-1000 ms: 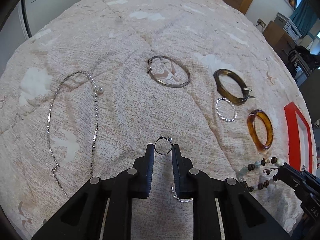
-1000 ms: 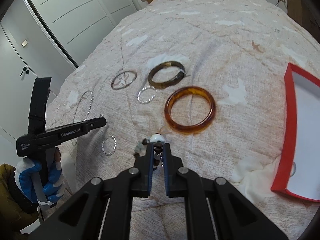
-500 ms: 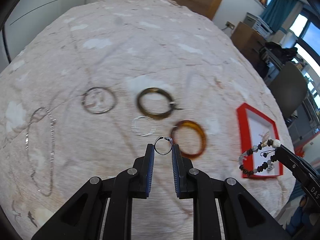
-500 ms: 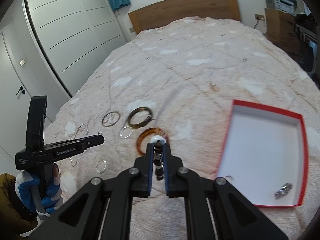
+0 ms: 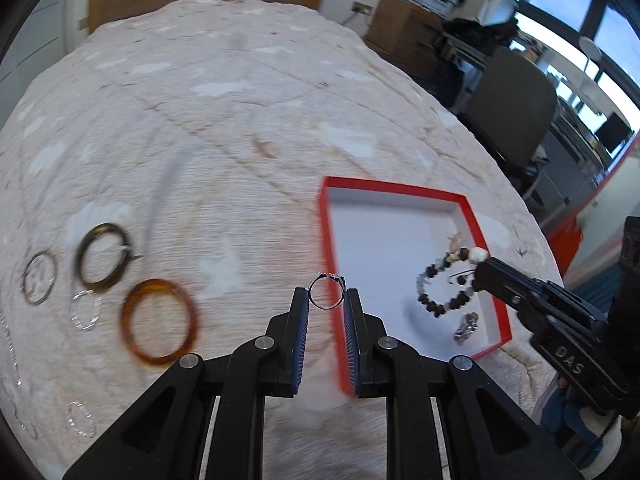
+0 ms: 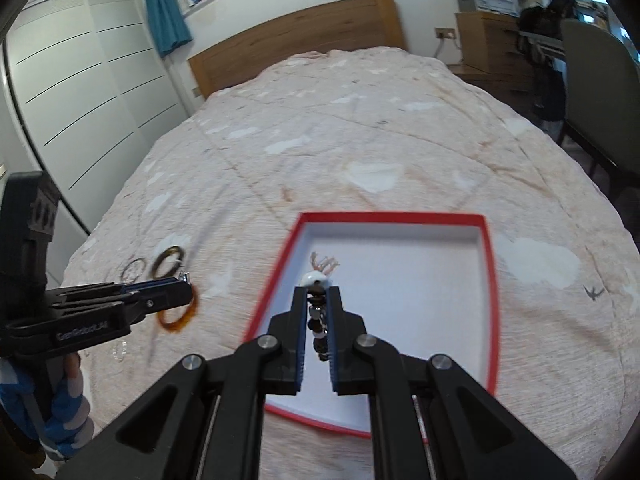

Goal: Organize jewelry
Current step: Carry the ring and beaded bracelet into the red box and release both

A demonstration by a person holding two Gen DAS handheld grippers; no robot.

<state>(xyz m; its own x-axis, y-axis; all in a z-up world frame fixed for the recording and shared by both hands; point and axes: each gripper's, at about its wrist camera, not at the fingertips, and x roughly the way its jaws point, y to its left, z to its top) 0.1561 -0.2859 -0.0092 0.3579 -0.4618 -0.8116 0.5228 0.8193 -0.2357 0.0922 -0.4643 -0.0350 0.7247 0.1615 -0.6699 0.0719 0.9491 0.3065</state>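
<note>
red-rimmed shallow cardboard box with a white floor [image 5: 404,196] sits on the beige quilted bedspread [image 5: 200,120], right of centre in the left wrist view. a small silver trinket [image 5: 466,326] lies near its near-right corner; a faint pinkish piece [image 6: 324,262] lies further in.

risks, as judged from here:
- right gripper [image 6: 318,292] is clenched on a bracelet of dark brown and pale beads with one large white bead [image 5: 444,284], which hangs over the box interior. the loop dangles slack; a release while moving could let it swing and drape over the red rim.
- left gripper [image 5: 327,300] is grasping a thin silver finger ring with a small setting on top [image 5: 327,295], pinched at its two sides only. the ring sits over the box's left edge, not yet inside. let go here and it may drop on the rim or the quilt and roll into a fold.
- both views are motion-blurred; a fast carry makes either slip likelier.

still on the quilt, left side: translucent amber bangle [image 5: 159,324], dark brown bangle [image 5: 104,258], thin grey metal hoop [image 5: 39,276], twisted clear-silver ring [image 5: 86,310], another small silver hoop [image 5: 82,420] nearer. all apart from the box.
</note>
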